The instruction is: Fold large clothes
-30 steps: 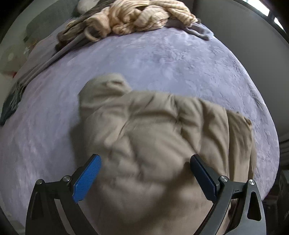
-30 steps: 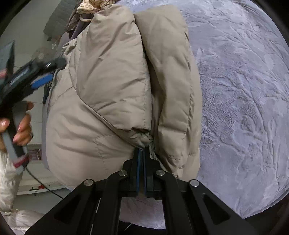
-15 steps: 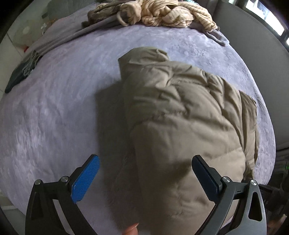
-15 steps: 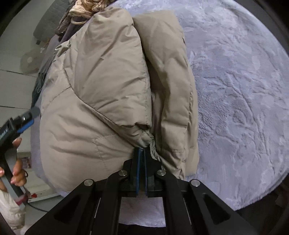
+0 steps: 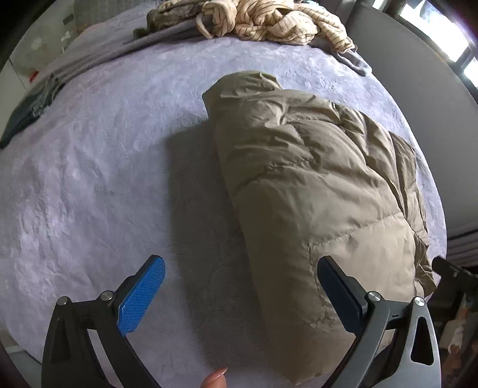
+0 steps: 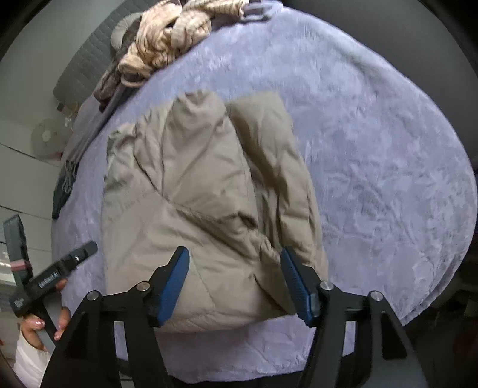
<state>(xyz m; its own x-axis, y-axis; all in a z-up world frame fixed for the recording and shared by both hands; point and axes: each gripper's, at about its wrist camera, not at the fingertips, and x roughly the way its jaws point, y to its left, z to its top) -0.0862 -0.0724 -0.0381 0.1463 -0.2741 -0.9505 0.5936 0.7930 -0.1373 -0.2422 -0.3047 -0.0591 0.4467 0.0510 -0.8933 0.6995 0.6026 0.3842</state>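
A beige puffer jacket (image 5: pixel 313 185) lies folded into a long bundle on the lilac fleece bed cover (image 5: pixel 89 179). My left gripper (image 5: pixel 239 295) hangs open above the jacket's near left edge, its blue pads spread with only cloth and cover far below them. In the right wrist view the same jacket (image 6: pixel 194 209) lies with one flap folded over. My right gripper (image 6: pixel 234 283) hovers above the jacket's near edge; its jaws are opening and nothing is pressed between the pads. The left gripper (image 6: pixel 53 274) shows at that view's left edge, held by a hand (image 6: pixel 35 323).
A heap of cream striped clothes (image 5: pixel 269 21) and grey garments (image 5: pixel 167 29) lies at the far end of the bed. A dark cloth (image 5: pixel 27 110) hangs over the left edge. A grey wall panel (image 5: pixel 433 104) runs along the right side.
My right gripper let go of the jacket's edge, its jaws spread wide, and it rose away. My left gripper slid sideways to the jacket's left edge.
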